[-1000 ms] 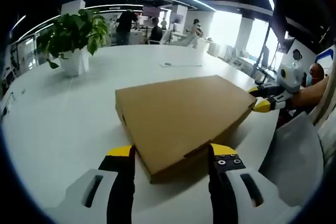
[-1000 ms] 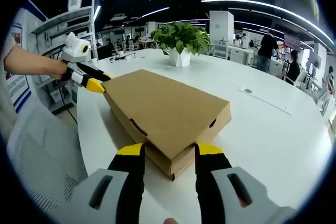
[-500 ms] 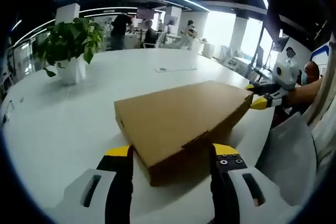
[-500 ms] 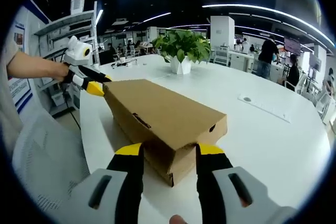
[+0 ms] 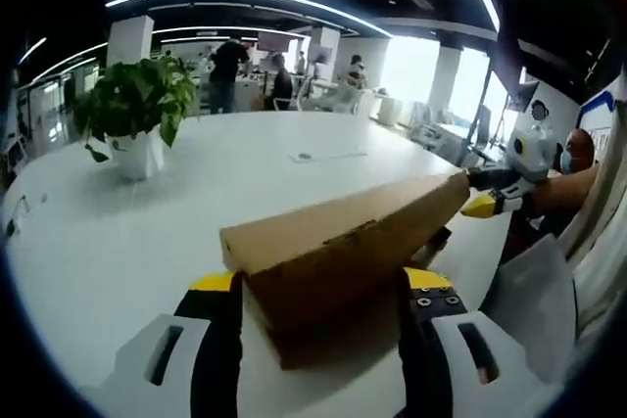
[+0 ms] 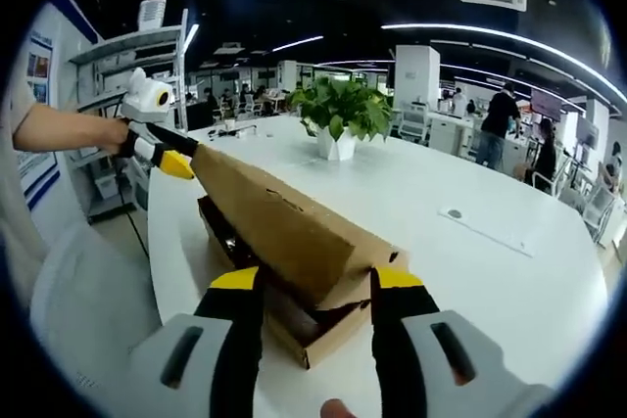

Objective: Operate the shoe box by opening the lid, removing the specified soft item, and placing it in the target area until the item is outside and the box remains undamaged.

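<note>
- L gripper [image 5: 315,286]: own jaws stand wide, one either side of the near corner of the shoe box [image 5: 343,261]; whether the tips press the cardboard, can't tell. Seen from the other side, L gripper [image 6: 179,162] has its yellow tips at the far corner of the lid [image 6: 279,227].
- R gripper [image 6: 312,286]: jaws also wide, straddling its near box corner, lid edge just between and above the tips; actual grip on the lid, can't tell. From the L gripper view, R gripper [image 5: 482,205] sits at the far corner of the lid [image 5: 338,242], a hand [image 5: 558,188] behind it.
- Change vs 1 s ago: lid lay flat and closed; half a sec ago it had begun to rise; now it tilts up steeply on the person's side, hinging along the far long edge. Gap open under it in the R gripper view, box base [image 6: 313,325] exposed, dark interior w/ something inside [image 6: 235,242], too dark to name.
- Meaning: opening step prob. well under way, not finished; soft item likely still inside, nothing out yet. Cardboard looks unbent, no tear visible.
- Beyond the box: white table [image 5: 118,232]; potted plant [image 6: 338,110] past the box, well apart from it; mesh chair back [image 6: 69,310] to the left of the R gripper.
- Next prob.: swing lid fully back, then free one gripper to reach in.
</note>
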A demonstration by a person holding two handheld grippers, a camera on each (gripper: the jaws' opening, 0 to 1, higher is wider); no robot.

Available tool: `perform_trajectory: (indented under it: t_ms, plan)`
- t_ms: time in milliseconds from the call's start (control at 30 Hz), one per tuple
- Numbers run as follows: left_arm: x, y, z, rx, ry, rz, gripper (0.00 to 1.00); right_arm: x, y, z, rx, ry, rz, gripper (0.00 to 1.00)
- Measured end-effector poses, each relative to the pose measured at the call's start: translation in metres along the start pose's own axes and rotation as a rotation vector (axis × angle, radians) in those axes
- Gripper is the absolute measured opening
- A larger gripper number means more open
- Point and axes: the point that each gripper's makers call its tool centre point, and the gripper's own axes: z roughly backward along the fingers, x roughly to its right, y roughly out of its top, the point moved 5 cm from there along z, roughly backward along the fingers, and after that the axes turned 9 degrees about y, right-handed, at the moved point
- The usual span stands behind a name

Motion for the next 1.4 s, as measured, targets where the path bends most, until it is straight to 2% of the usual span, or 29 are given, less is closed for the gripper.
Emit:
perform_trajectory:
  t_ms: [200,367,600,833,1067,1267,1400]
  plan:
    - [-0.005,0.020,-0.003,0.040,0.029,-0.019,0.61,0.011,0.016,-0.002,0.027,-0.016,0.016,0.42]
    - [-0.013,0.033,-0.010,0.055,0.079,-0.062,0.55,0.021,0.026,-0.005,0.042,-0.026,0.036,0.42]
    - [-0.027,0.051,-0.020,0.076,0.134,-0.042,0.44,0.034,0.039,-0.011,0.051,-0.036,0.052,0.42]
    - [-0.038,0.063,-0.028,0.088,0.176,-0.031,0.34,0.047,0.047,-0.017,0.047,-0.044,0.070,0.42]
    - [-0.055,0.070,-0.036,0.093,0.234,0.002,0.16,0.058,0.052,-0.022,0.054,-0.061,0.070,0.40]
    - [-0.067,0.075,-0.041,0.094,0.280,0.006,0.03,0.071,0.055,-0.026,0.064,-0.092,0.066,0.33]
    - [-0.068,0.078,-0.045,0.099,0.301,-0.009,0.01,0.079,0.056,-0.026,0.090,-0.106,0.032,0.28]
